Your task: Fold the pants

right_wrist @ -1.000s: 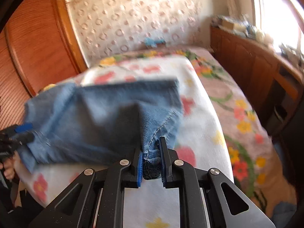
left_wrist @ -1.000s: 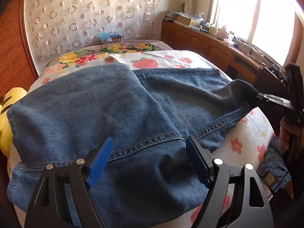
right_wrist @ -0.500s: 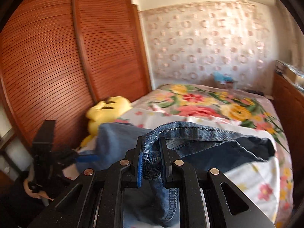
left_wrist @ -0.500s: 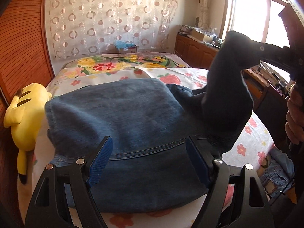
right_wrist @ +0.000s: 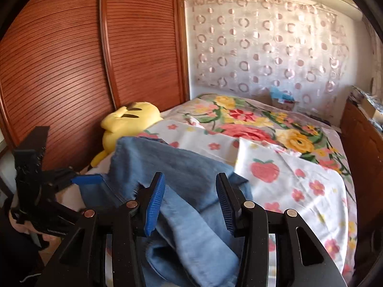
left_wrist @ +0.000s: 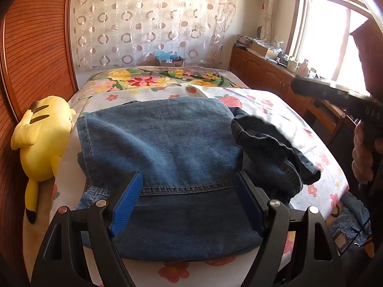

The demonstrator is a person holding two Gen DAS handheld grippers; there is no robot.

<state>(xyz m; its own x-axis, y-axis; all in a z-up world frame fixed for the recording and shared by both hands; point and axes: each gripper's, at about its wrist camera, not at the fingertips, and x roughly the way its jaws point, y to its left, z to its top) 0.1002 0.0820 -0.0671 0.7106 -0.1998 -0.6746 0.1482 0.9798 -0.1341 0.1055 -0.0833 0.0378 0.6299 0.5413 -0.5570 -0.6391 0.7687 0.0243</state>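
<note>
Your right claw has just been opening, and the denim between its pads now falls free. Your left claw hangs released over the pants, half-folded on the bed. Next, flatten that rumpled right-side fold.

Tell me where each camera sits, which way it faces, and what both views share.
Left wrist: on the left gripper, jaws open, above the jeans at the bed's near edge, facing the window; a hand shows at right.
Right wrist: on the right gripper, jaws just opened, denim between them unpinched, facing the wardrobe; the left gripper shows at left.
Shared: jeans, yellow plush toy, floral bedsheet, curtain.
</note>
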